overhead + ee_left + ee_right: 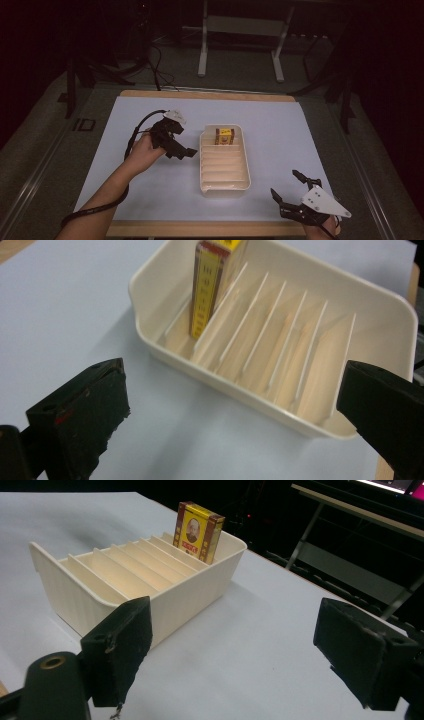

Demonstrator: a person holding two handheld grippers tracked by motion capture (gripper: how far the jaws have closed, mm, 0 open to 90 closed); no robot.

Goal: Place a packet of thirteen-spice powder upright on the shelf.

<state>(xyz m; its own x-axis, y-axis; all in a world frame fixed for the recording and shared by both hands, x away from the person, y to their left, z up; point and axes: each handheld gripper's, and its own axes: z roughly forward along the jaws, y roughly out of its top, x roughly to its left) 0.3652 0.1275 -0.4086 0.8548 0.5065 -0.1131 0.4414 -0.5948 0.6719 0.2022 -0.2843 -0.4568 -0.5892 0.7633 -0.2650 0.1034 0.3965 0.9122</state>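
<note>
Jaws of both grippers stand wide apart w/ nothing between them. The left gripper point(186, 150) hovers just left of the tray's far half; the right gripper point(290, 189) sits near the bench's point(150, 190) near right corner, well apart from the tray.

The cream tray point(224, 187) w/ its row of thin dividers lies about mid-bench, long side running near to far. A small yellow box point(224, 136) stands upright in the farthest slot, by the tray's far wall.

Hidden or cut off: in the left gripper view the box point(207, 285) is cropped at the top edge and its lower part sits behind a divider; the tray's point(260, 392) far corner runs out toward the frame edge. In the high view the right hand is mostly cut by the bottom edge (the grey plate covers the rest).

Views differ: the left gripper view gives the box's narrow side, yellow w/ dark red borders and rows of print too small to read. The right gripper view shows its broad face point(198, 530): a portrait in an oval and a red band w/ characters below, not legible. From above the box is just a yellow and brown patch.
</note>
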